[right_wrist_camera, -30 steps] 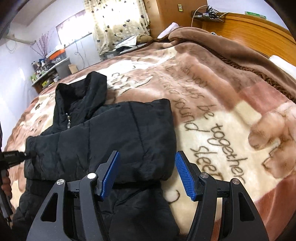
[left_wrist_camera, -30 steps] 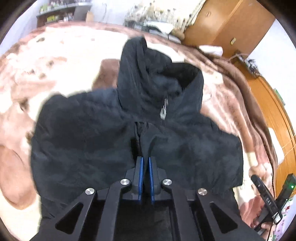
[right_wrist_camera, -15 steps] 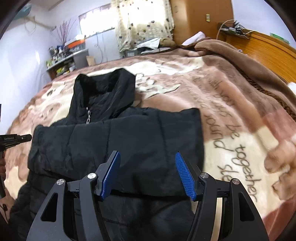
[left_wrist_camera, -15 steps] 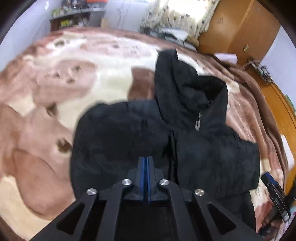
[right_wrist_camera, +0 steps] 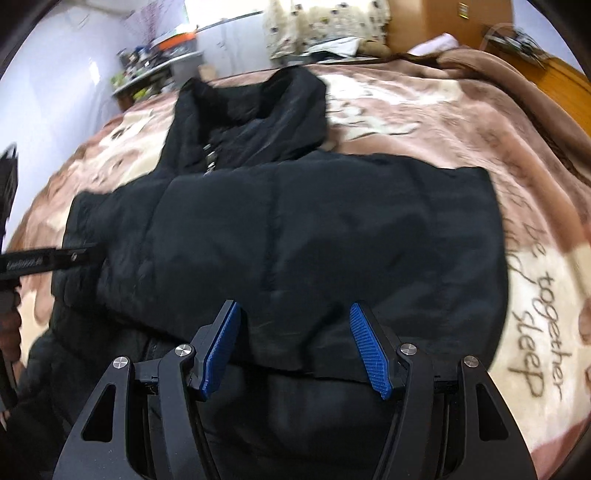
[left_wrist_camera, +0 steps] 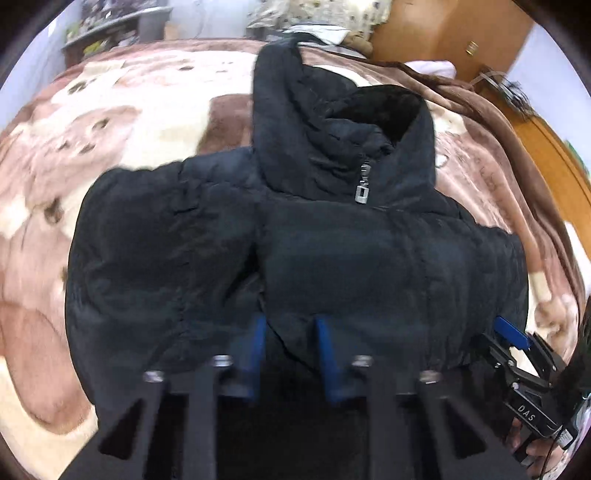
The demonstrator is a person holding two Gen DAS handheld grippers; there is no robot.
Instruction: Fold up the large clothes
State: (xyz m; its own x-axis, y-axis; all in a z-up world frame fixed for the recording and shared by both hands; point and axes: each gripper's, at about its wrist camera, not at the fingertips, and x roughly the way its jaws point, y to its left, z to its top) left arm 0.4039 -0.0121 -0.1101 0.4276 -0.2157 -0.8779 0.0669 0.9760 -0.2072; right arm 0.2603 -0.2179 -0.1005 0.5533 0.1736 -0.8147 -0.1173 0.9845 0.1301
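A bed point(right_wrist_camera: 424, 122) fills most of both views, covered by a plush blanket point(left_wrist_camera: 129, 122) in brown, pink and cream with bear shapes and dark script lettering point(right_wrist_camera: 535, 251) that reads in part "together" and "sleep". Beyond the bed a wooden wardrobe point(left_wrist_camera: 436, 33) stands beside a patterned curtain point(right_wrist_camera: 325, 22), and a cluttered shelf point(right_wrist_camera: 155, 70) runs along the pale wall on the far left. A wooden headboard point(right_wrist_camera: 565, 81) borders the bed on the right, with a tangle of cables on it.

One garment lies on the blanket: a black padded jacket point(right_wrist_camera: 295, 229), front up, its hood point(left_wrist_camera: 332, 110) pointing toward the far end of the bed and a single silver zipper pull point(left_wrist_camera: 362, 184) at the collar. Both sleeves are folded across the chest.

Two grippers are in view. The left gripper point(left_wrist_camera: 291, 354) has its blue-padded fingers point(left_wrist_camera: 325, 354) apart, blurred, with a fold of the jacket's near edge lying between them; whether they touch the cloth cannot be told. The right gripper point(right_wrist_camera: 295, 347) is spread wide with nothing in its grasp, its two blue ribbed pads point(right_wrist_camera: 369, 350) just over the near edge of the folded sleeve. In the left wrist view the right gripper point(left_wrist_camera: 517, 347) shows at the jacket's right side.
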